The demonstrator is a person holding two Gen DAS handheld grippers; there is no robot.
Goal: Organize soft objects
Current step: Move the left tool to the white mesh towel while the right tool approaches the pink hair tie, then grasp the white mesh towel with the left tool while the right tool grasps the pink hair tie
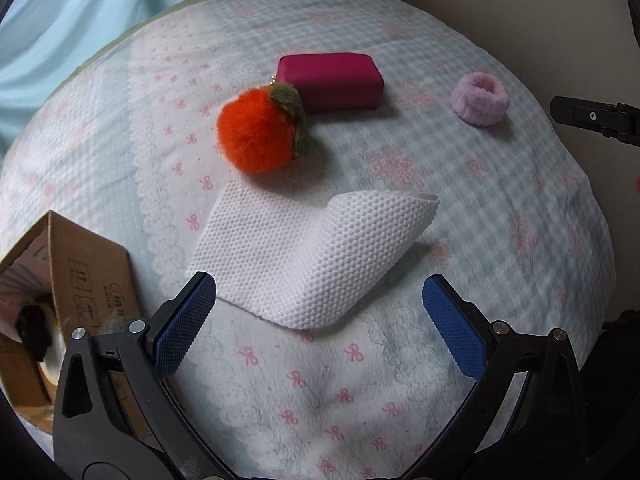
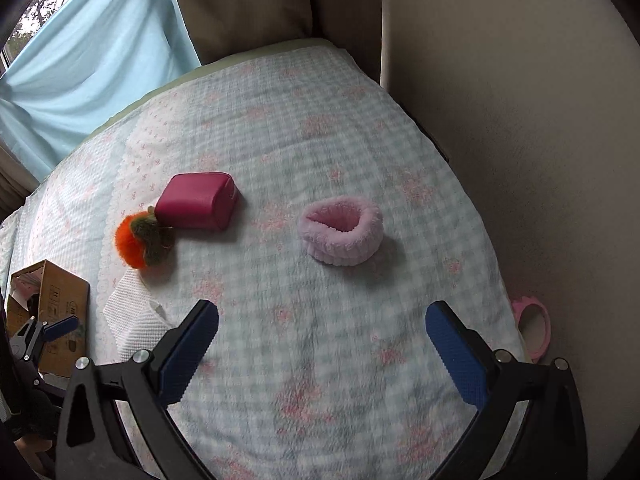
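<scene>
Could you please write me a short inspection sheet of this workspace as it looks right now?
Surface: quilted bedspread with pale checks and pink bows, rumpled.
Job's things: orange plush pompom touching the magenta pouch; pink fluffy wristband apart, to their right; white mesh cloth folded, nearest the left gripper.
Clutter: open cardboard box at the left edge; pink-rimmed round object off the right edge, unclear what.
Grippers: left gripper open, fingers either side of the cloth's near corner, contact unclear; right gripper open and holding nothing, facing the wristband.
Cables: nothing seen.
Surroundings: blue curtain, beige headboard, wall.
</scene>
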